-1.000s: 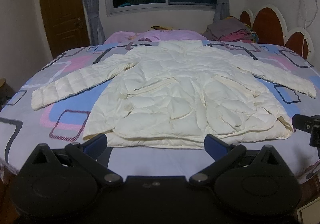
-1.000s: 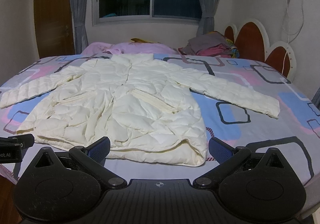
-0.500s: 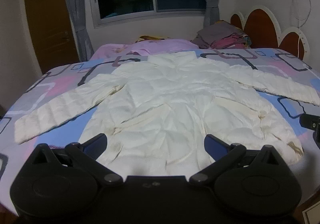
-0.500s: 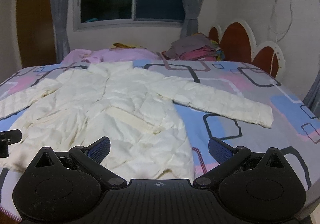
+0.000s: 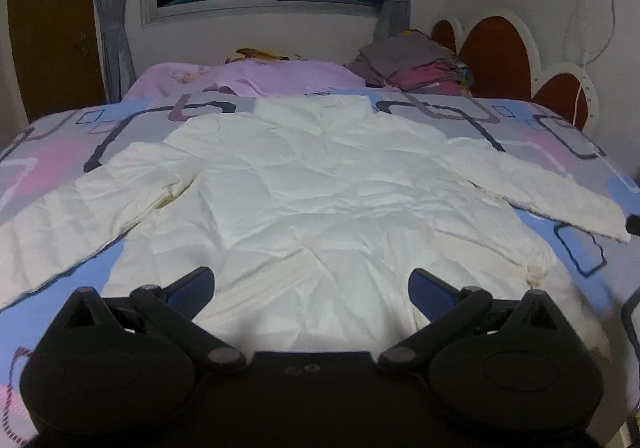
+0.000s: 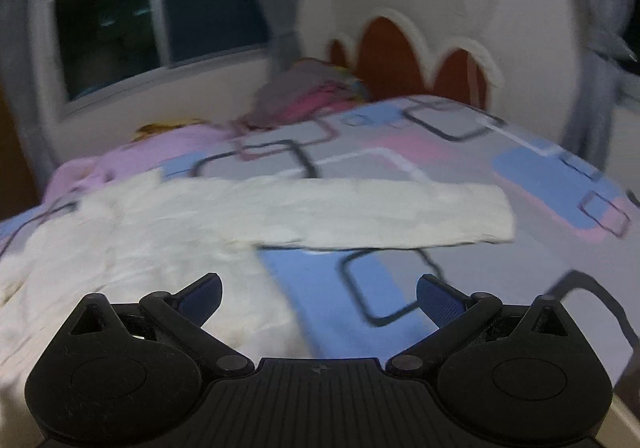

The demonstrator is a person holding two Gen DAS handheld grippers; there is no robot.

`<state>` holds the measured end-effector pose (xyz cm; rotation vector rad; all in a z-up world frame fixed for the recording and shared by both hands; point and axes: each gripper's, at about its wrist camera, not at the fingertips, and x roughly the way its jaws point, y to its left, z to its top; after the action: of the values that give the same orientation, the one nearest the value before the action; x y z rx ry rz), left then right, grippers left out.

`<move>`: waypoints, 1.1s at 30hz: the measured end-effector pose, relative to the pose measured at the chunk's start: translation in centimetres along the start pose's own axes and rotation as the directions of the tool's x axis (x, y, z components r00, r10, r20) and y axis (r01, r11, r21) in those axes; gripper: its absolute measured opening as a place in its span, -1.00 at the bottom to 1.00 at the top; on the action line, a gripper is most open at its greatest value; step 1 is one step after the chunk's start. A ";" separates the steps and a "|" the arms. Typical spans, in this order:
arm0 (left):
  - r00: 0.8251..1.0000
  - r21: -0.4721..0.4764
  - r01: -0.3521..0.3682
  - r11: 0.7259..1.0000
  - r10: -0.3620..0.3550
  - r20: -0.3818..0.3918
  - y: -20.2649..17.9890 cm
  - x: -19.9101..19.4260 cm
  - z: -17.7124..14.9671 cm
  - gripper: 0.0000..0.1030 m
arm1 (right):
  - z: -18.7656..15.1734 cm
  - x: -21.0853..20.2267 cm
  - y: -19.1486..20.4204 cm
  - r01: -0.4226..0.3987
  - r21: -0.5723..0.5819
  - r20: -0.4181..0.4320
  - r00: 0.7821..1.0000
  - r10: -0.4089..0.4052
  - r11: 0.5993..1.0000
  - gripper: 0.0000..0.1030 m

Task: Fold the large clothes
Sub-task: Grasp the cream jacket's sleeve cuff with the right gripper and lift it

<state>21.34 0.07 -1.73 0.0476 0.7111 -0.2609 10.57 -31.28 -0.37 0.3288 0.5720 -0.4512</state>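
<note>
Fingers of the left gripper [image 5: 311,286] stood spread and empty above the hem of the white padded jacket [image 5: 320,200]; the right gripper [image 6: 319,294] gaped likewise near its outstretched sleeve [image 6: 372,214]. The jacket lay flat on the patterned bedspread [image 5: 576,248], folded clothes [image 5: 416,66] beyond.

Left tool [image 5: 312,288] now over jacket [image 5: 320,184] hem; right tool [image 6: 319,294] swung toward right sleeve [image 6: 360,214] (view blurred).

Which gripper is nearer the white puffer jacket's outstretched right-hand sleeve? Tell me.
Right. The right gripper faces the sleeve over the bedspread; the left gripper hovers over the jacket's hem.
</note>
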 end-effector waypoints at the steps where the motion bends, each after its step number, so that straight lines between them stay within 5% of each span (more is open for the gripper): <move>1: 1.000 -0.005 0.006 1.000 -0.006 0.003 0.0 0.3 0.2 1.00 | 0.4 0.7 -0.8 0.019 0.012 -0.006 1.000 -0.018 1.000 0.99; 9: 1.000 -0.005 0.005 1.000 -0.005 -0.007 -2.6 4.5 2.3 0.96 | 3.5 6.1 -7.6 0.070 0.124 0.024 0.997 -0.074 0.990 0.97; 10: 1.000 -0.009 0.017 1.000 -0.017 -0.016 -3.0 5.0 2.7 0.87 | 3.8 7.1 -8.7 0.068 0.149 0.023 0.997 -0.072 0.986 0.52; 12: 1.000 -0.032 0.019 0.999 -0.020 -0.023 -3.9 5.7 3.4 0.83 | 4.2 9.4 -11.0 0.069 0.227 -0.015 0.998 -0.067 0.971 0.15; 23: 0.997 -0.102 -0.038 0.994 0.031 -0.071 -6.0 10.3 6.7 0.97 | 2.2 16.7 -20.9 0.015 0.627 -0.093 0.994 0.056 0.779 0.16; 30: 0.991 -0.118 -0.103 0.988 0.092 -0.093 -4.1 11.0 7.6 0.96 | 3.4 17.5 -22.4 0.016 0.655 -0.051 0.998 0.023 0.756 0.11; 33: 0.985 -0.105 -0.134 0.985 0.121 -0.121 -2.9 11.4 7.7 0.96 | 3.7 17.7 -22.3 0.043 0.643 -0.067 0.998 0.000 0.765 -0.52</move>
<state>33.84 -6.31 -3.19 0.0007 0.8324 -0.0954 14.45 -57.39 -11.63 1.0081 0.4654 -0.6595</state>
